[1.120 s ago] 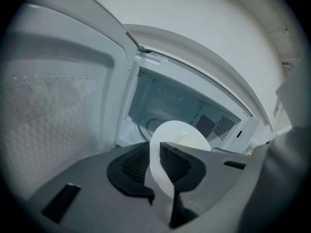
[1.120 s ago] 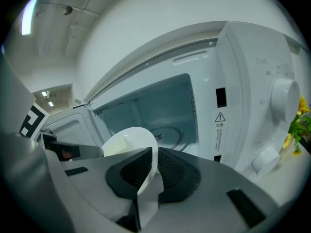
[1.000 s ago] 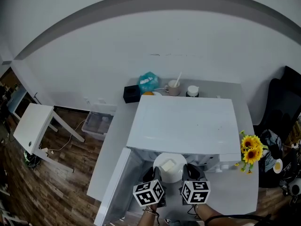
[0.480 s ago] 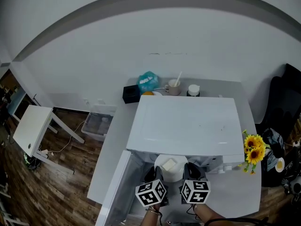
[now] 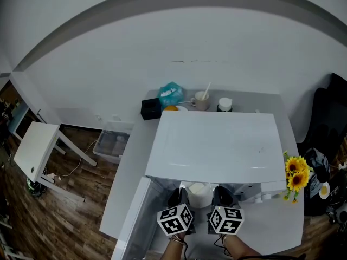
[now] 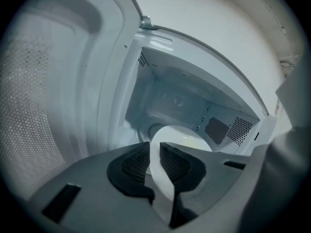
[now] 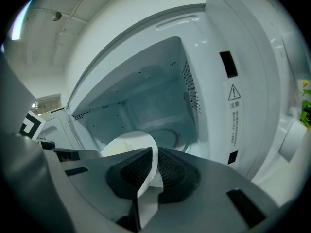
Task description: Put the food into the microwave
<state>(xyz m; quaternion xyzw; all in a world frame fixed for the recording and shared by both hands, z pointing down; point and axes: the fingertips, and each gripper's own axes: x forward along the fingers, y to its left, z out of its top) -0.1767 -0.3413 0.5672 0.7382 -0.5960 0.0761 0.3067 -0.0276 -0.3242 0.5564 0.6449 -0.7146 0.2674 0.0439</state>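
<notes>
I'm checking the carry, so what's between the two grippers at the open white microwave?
A round white plate carrying a pale block of food, shown in the head view. The left gripper and right gripper each clamp its rim.

Sunflowers (image 5: 295, 172) at counter (image 5: 127, 172) right edge; cup (image 5: 200, 99) (stick inside), black box (image 5: 151, 109), teal bag (image 5: 170, 94) at back

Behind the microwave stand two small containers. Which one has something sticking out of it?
The open cup, left of the lidded jar: a pale handle leans out of it to the right, while the jar is closed.
</notes>
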